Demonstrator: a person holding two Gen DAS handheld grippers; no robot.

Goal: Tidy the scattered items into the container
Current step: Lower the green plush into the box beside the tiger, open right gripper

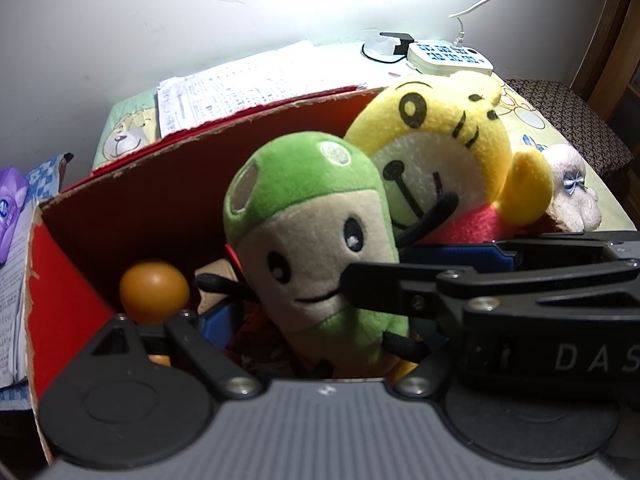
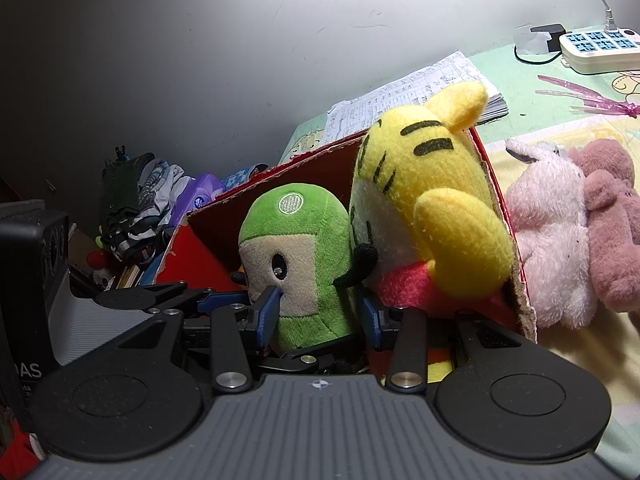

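A red cardboard box [image 1: 168,200] [image 2: 200,236] lies on the bed. A green-and-beige plush [image 1: 316,232] [image 2: 296,248] stands in it. Behind that leans a yellow tiger plush [image 1: 444,140] [image 2: 432,200], and an orange ball [image 1: 154,292] lies at the box's left. My right gripper [image 2: 320,314] [image 1: 376,270] is shut on the green plush, with one blue pad on its face and one on its back. My left gripper [image 1: 320,332] straddles the same plush, open. Its left pad [image 1: 216,324] stands clear of the body, and its right finger is hidden behind the right gripper.
Outside the box on the right lie a pale pink plush [image 2: 552,232] [image 1: 572,192] and a mauve plush [image 2: 612,220]. Papers [image 1: 256,88], a power strip [image 1: 448,58] [image 2: 600,46] and a pink wrapper [image 2: 588,96] sit near the wall. A purple tissue pack [image 2: 200,196] and piled clutter [image 2: 136,200] are left.
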